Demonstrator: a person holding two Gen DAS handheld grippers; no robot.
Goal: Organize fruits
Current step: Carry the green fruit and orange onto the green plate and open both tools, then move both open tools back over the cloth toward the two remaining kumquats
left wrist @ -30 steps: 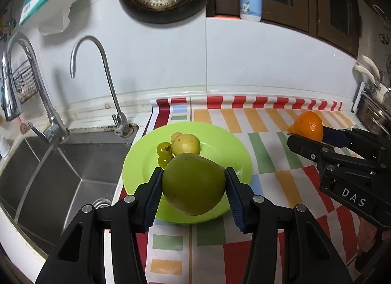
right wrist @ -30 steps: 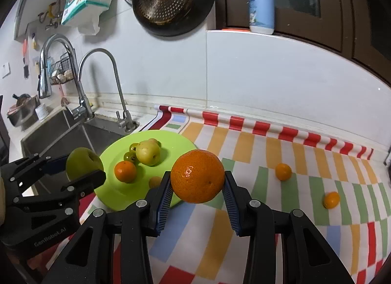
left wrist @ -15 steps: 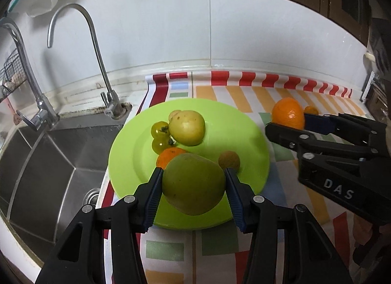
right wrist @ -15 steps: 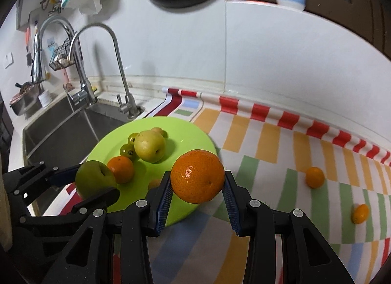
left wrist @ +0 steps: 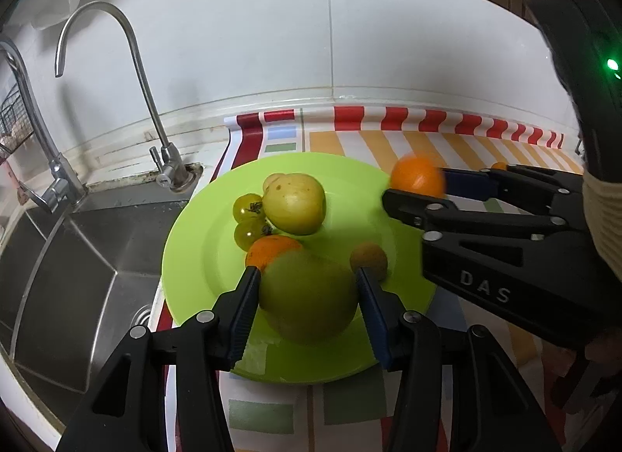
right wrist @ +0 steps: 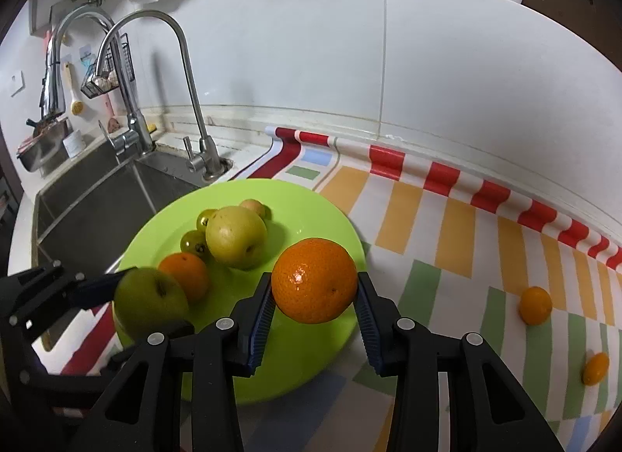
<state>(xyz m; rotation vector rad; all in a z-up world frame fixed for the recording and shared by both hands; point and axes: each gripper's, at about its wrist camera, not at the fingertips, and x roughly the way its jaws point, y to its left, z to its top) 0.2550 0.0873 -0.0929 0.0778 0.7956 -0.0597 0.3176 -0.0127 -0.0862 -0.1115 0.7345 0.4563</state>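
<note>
The left tool [left wrist: 307, 288] is clenched on a green apple [left wrist: 307, 296], one blue pad on each side. In the right wrist view the apple [right wrist: 151, 302] shows its stem dimple pointing toward the right side of the bench. It is held over the near edge of the green plate [left wrist: 194, 257]. The left tool reaches straight ahead toward the wall.

The right tool [right wrist: 314, 302] is clenched on a big orange [right wrist: 314, 281], gripped on its left and right sides. The orange is round, so no long side shows. It hangs over the plate's right edge. In the left wrist view this tool [left wrist: 418, 189] comes in from the right side and points left, toward the sink [left wrist: 58, 257].

On the plate lie five fruits: one small orange [right wrist: 184, 275], one small brown fruit [left wrist: 368, 257], two green tomatoes [left wrist: 248, 220] touching each other, and one yellow pear [left wrist: 295, 203] touching both tomatoes. The pear's narrow end points to the far left. A little round fruit [right wrist: 254, 207] peeks out behind the pear; I cannot tell if it is part of it.

Two tiny oranges [right wrist: 535, 305] lie well apart from the plate on the striped cloth [right wrist: 447, 226], near the right edge of the bench.

Two taps [right wrist: 182, 74] stand at the far edge by the sink.
</note>
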